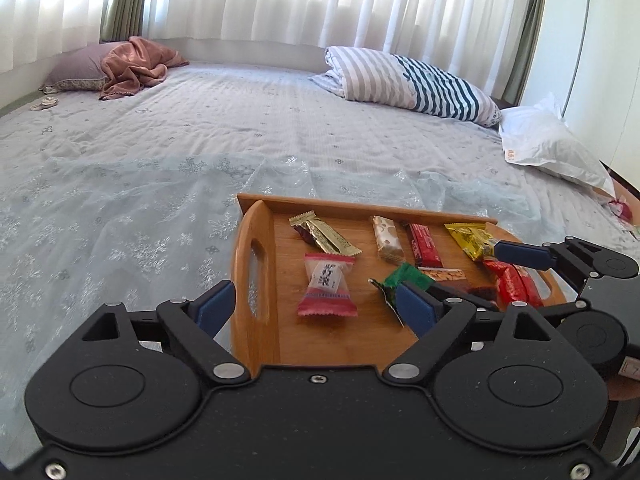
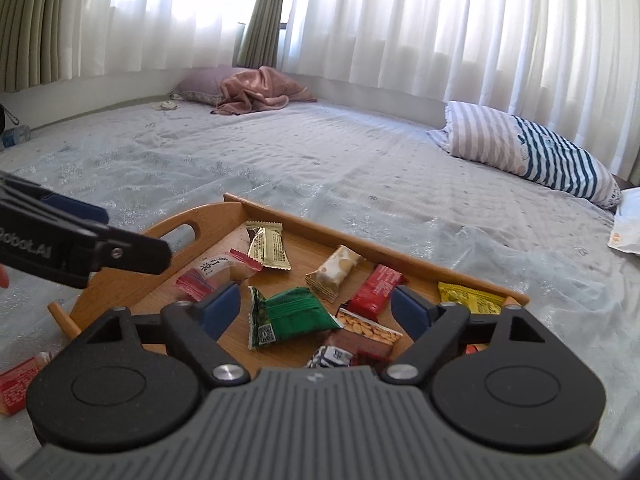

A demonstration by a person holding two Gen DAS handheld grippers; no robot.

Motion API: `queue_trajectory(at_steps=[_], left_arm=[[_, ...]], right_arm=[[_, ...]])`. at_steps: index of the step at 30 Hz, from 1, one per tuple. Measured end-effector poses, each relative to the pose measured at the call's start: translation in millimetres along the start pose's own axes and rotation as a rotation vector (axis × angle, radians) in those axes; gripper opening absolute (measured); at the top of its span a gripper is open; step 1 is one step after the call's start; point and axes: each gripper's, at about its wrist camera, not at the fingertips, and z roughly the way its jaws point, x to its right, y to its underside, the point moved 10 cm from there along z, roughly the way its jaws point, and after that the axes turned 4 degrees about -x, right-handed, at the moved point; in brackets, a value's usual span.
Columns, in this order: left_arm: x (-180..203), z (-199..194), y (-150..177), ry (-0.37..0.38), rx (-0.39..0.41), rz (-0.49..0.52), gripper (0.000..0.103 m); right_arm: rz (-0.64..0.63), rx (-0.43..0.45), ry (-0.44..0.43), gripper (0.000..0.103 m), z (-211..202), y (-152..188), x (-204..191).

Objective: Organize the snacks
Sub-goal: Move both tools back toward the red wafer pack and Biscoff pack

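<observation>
Both tools, left tool and right tool, are hanging released; a red packet is lying on the bed beside the tray's left end, nearer the left tool.

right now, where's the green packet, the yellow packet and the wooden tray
green packet (image 2: pixel 294 314), right wrist view, middle of the wrapper
yellow packet (image 1: pixel 468 240), left wrist view, middle of the wrapper
wooden tray (image 1: pixel 252 276), left wrist view, left end wall beside the handle slot

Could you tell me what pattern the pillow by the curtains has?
Stripes, grey-and-white and dark teal, on the pillow; clearest in the left wrist view.
</observation>
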Motion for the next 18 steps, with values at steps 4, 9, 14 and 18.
queue_trajectory(at_steps=[4, 9, 14, 18], left_arm=[[-2, -22, 15, -0.006, 0.014, 0.006, 0.091], [-4, -45, 34, -0.025, 0.029, 0.022, 0.095], [-9, -58, 54, -0.024, 0.017, 0.002, 0.096], [-13, -64, 67, -0.036, 0.013, 0.0, 0.098]], right_arm=[[0.019, 0.032, 0.019, 0.098, -20, 7, -2], [0.059, 0.057, 0.009, 0.103, -44, 20, -11], [0.098, 0.069, 0.014, 0.103, -61, 33, -20], [0.137, 0.072, 0.062, 0.103, -71, 45, -24]])
